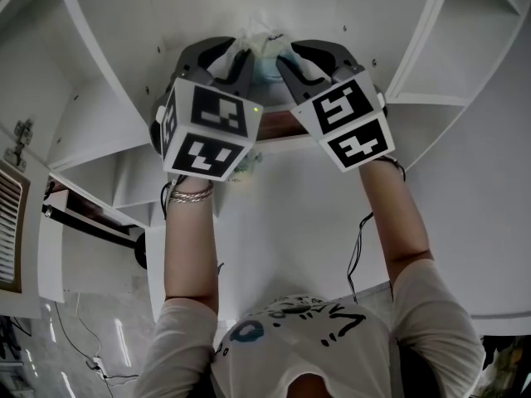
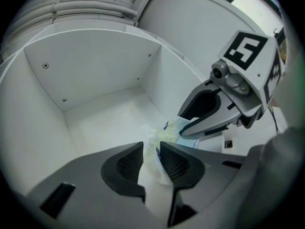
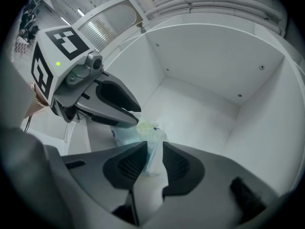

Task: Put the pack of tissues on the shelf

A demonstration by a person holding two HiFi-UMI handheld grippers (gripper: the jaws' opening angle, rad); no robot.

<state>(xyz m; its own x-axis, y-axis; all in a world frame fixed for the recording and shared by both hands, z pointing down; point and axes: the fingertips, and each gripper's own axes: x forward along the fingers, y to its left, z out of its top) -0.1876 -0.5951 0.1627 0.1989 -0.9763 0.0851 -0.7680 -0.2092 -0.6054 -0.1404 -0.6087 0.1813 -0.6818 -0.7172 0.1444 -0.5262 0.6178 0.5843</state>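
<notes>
The pack of tissues point(image 1: 264, 50), in pale crinkled plastic wrap, sits at the mouth of a white shelf compartment point(image 1: 274, 2) above head height. Its left end of wrap lies between the jaws of my left gripper point(image 1: 239, 56), and its right end between those of my right gripper point(image 1: 290, 58). In the left gripper view the wrap point(image 2: 171, 130) runs through the narrow gap of the left gripper point(image 2: 151, 152). The right gripper view shows the same for the right gripper point(image 3: 153, 151) and pack point(image 3: 148, 130). Both pairs of jaws stand slightly apart, loose around the wrap. The pack rests on the compartment floor point(image 2: 109, 113).
The compartment has white side and back walls point(image 3: 205, 66) with small screw holes. More white compartments adjoin at the right point(image 1: 465, 56) and lower left point(image 1: 91, 139). A louvred panel point(image 1: 8, 222) hangs at the far left. Cables point(image 1: 91, 355) lie on the floor below.
</notes>
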